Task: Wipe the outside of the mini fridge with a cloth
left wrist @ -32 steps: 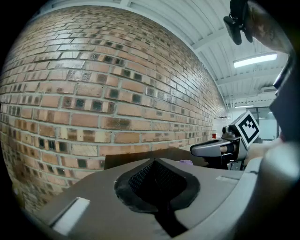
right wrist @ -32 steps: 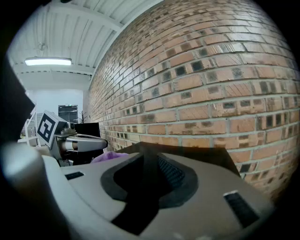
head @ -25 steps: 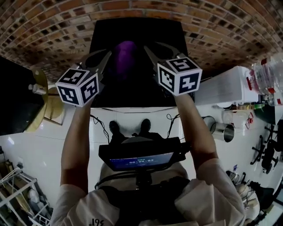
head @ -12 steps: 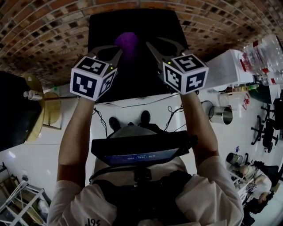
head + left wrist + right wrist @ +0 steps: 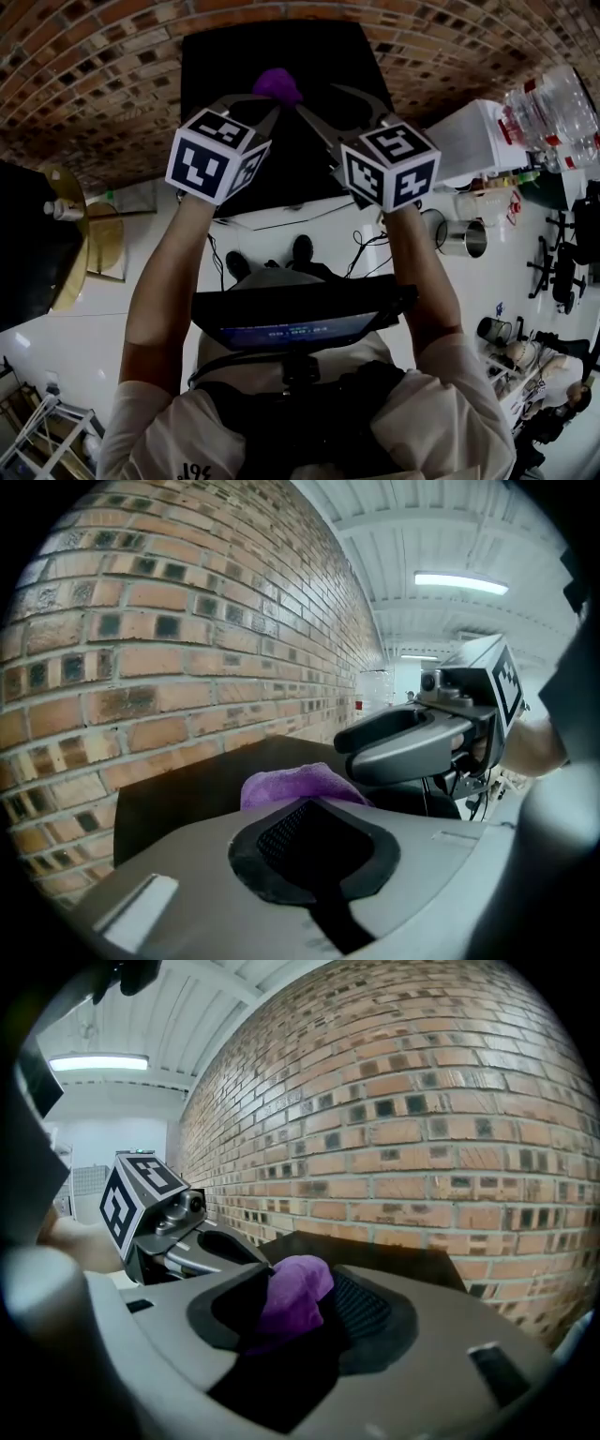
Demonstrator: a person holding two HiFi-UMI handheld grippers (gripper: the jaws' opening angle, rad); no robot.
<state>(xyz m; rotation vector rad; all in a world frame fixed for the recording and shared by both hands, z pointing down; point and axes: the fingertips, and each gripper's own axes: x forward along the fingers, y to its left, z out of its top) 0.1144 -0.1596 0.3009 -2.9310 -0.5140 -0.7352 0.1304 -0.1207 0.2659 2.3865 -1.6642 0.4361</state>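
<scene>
Left gripper (image 5: 266, 99) pinches the cloth (image 5: 276, 84) over the fridge (image 5: 225, 84) so the right gripper (image 5: 315, 97), just opening round it, lets go

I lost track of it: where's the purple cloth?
Head view, top centre: the cloth is pinched in the left gripper's shut fingers above the fridge, between the right gripper's fingers, which have just been opening.

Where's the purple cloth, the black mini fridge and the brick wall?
purple cloth (image 5: 277, 84): head view, on its bunched middle.
mini fridge (image 5: 230, 66): head view, on a bare part of its black surface.
brick wall (image 5: 422, 1129): right gripper view, on the bricks above the fridge.
</scene>
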